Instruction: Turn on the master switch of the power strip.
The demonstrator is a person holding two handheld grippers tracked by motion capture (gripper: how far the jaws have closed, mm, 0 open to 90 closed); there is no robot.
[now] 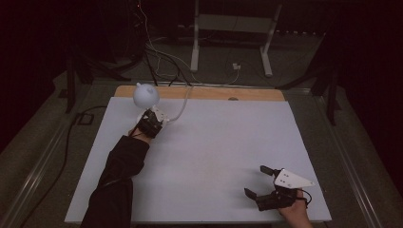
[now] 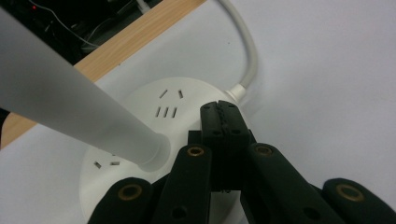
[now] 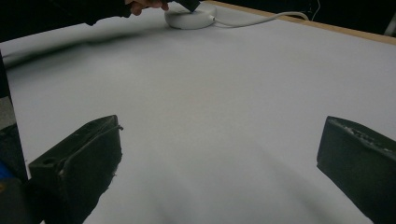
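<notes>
Setting: dim room, white table top (image 1: 204,156) with a wooden far edge. Item: round white socket hub (image 2: 154,116) with a frosted lamp stem (image 2: 70,107) plugged in, at the far left corner, white cord (image 2: 247,51) trailing off. Left gripper (image 2: 223,114): jaws pressed together, tips resting on or just over the hub's top, nothing between them. Right gripper (image 1: 260,180): jaws wide apart, idle near the right front edge. Progress: lamp seated; apparently pressing a switch, outcome not visible.

High view looks down from 6 o'clock; left gripper view sits close over the power strip (image 2: 140,121) — right gripper view sees it far off, 11 o'clock.
</notes>
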